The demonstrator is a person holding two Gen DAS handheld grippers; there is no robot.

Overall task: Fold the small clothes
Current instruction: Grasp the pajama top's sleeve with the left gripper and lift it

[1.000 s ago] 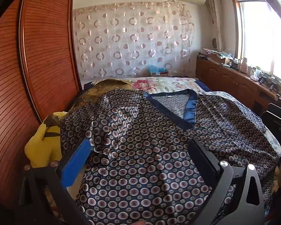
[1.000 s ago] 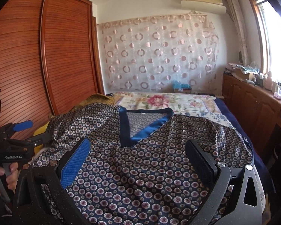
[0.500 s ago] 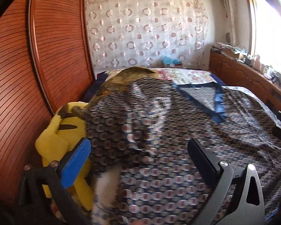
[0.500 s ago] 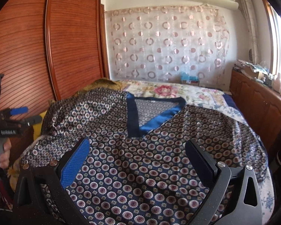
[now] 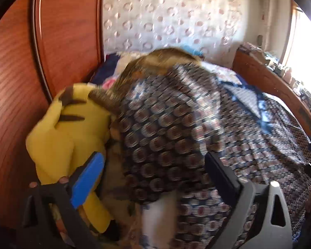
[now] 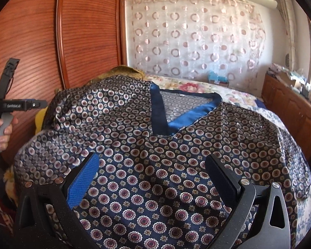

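A dark blue shirt (image 6: pixel 159 166) with a round medallion print and a satin blue V-neck (image 6: pixel 176 112) lies spread face up on the bed. My right gripper (image 6: pixel 153 178) is open and empty, hovering over the shirt's lower front. My left gripper (image 5: pixel 155 178) is open and empty over the shirt's left sleeve side (image 5: pixel 172 128), in a blurred view. The left tool's body (image 6: pixel 12 105), held in a hand, shows at the left edge of the right wrist view.
A yellow plush toy (image 5: pixel 68 132) lies at the bed's left side against the wooden wardrobe (image 6: pixel 87 33). A brownish-gold cloth (image 5: pixel 161 60) lies behind the shirt. A wooden cabinet (image 6: pixel 290 105) with clutter runs along the right under the window. A floral bedspread (image 6: pixel 197 87) covers the bed.
My left gripper has swung left toward the shirt's sleeve and the yellow toy. My right gripper has moved closer and lower over the shirt. Both stay open.
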